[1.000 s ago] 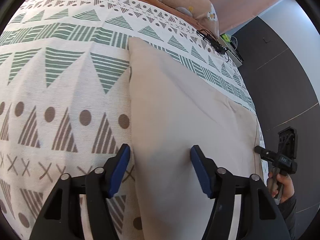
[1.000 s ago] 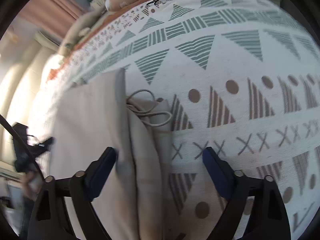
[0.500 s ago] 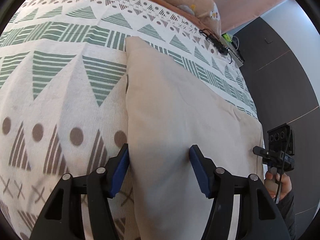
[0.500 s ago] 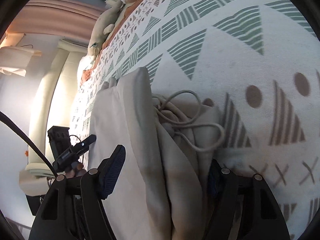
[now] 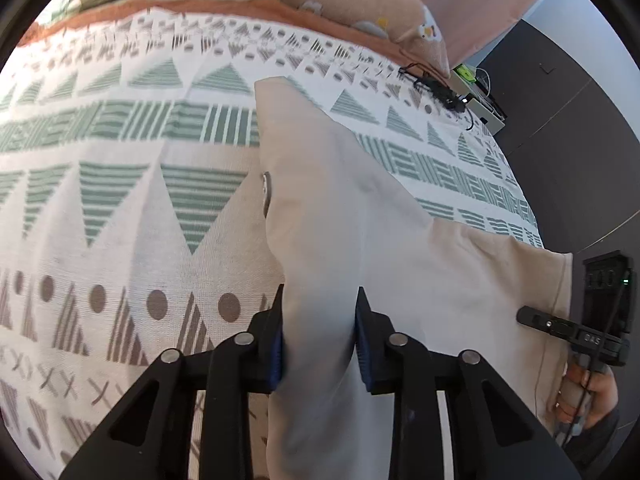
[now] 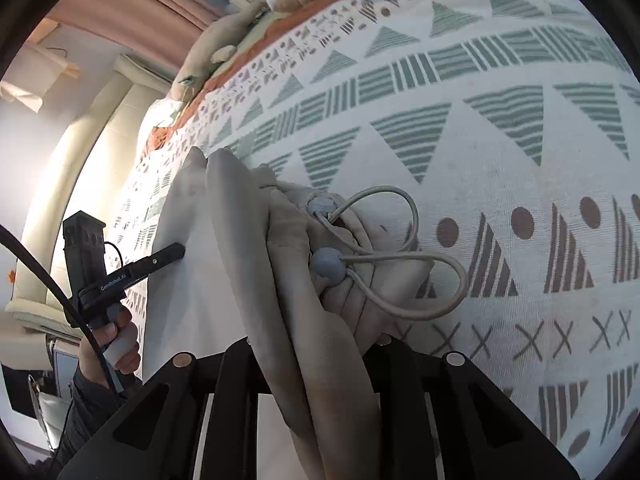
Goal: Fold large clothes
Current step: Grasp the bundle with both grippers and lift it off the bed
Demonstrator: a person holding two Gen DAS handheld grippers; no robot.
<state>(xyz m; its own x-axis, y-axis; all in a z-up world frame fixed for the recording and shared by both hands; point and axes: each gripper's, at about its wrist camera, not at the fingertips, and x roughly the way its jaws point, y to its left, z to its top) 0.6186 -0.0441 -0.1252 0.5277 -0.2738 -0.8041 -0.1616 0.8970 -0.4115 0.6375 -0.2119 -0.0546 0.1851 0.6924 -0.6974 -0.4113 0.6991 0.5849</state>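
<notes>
Patterned bedspread [image 5: 120, 208] covers the bed. Beige garment [image 5: 340, 208] lies on it, long axis running from the grippers away toward the pillows [image 5: 360, 12]; far corner points at the headboard end. Waist end, with drawstring [image 6: 404, 276] and two grey toggles [image 6: 328, 262], is bunched at the right gripper [image 6: 320, 360]. Left gripper [image 5: 320, 332]: jaws just closed in, blue pads pinching a raised fold of cloth. Right gripper: jaws just closed, nearly together, clamped on gathered cloth; pads hidden.
</notes>
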